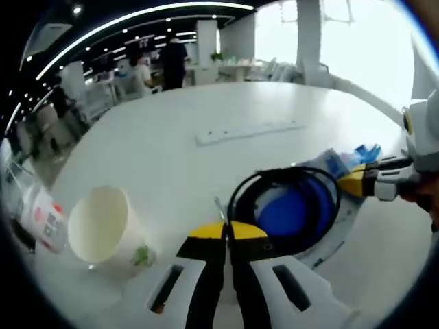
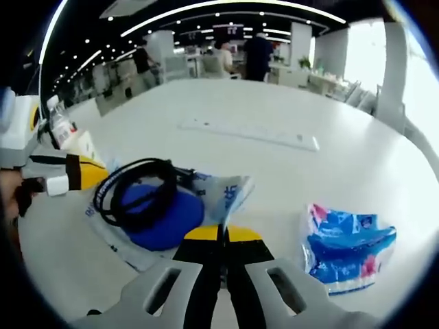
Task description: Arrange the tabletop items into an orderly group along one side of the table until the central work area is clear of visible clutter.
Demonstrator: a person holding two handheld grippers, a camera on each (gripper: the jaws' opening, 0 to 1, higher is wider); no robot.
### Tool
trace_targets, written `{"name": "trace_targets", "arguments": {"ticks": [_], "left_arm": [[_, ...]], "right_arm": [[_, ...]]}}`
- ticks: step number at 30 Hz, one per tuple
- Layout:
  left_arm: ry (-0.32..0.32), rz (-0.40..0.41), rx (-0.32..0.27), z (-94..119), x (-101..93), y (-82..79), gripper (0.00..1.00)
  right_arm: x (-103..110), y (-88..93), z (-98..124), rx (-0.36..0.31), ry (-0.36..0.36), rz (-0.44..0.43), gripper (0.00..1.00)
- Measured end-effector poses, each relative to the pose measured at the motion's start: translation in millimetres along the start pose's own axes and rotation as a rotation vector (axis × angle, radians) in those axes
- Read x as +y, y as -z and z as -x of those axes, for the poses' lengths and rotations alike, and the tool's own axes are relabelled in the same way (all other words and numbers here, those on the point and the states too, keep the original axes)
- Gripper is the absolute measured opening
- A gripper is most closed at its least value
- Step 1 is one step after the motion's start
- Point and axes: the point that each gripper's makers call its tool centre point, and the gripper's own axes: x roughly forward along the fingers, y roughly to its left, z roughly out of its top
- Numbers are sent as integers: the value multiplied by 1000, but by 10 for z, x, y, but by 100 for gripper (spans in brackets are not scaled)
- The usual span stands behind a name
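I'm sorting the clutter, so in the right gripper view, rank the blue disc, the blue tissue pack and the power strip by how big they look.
Largest to smallest:
1. power strip, the longest, though thin
2. tissue pack and blue disc: too alike to rank, and the disc is partly hidden

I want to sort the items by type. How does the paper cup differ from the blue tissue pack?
The paper cup is white, stiff and round, lying on its side with its mouth open. The tissue pack is blue, soft and flat, lying closed. Both rest on the white table, apart from the tools.
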Motion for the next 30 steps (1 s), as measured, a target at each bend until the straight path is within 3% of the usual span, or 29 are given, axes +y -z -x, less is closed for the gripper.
{"name": "trace_targets", "arguments": {"ticks": [9,12,15,21,23,25,27,30], "left_arm": [[-46,-55,-4,-4,47,-4,0],[-75,-181,-19,35,72,-89,0],[-74,-164,-36,66,75,-163,0],[-71,-164,-48,177,58,-272,14],[-63,-144,-62,218,37,-318,15],[-45,-134,-71,269,-4,-359,16],[-14,-112,-59,308,-54,-342,15],[6,-96,-63,425,-57,-338,20]], "right_arm": [[-10,-7,-20,-1,4,76,4],[-33,-2,-12,8,6,45,7],[-67,-23,10,2,17,24,9],[-146,-257,152,-81,51,44,8],[-130,-326,183,-110,36,15,11],[-95,-377,221,-130,17,-23,20],[-67,-377,235,-127,6,-46,31],[-2,-368,269,-122,-22,-70,39]]}}
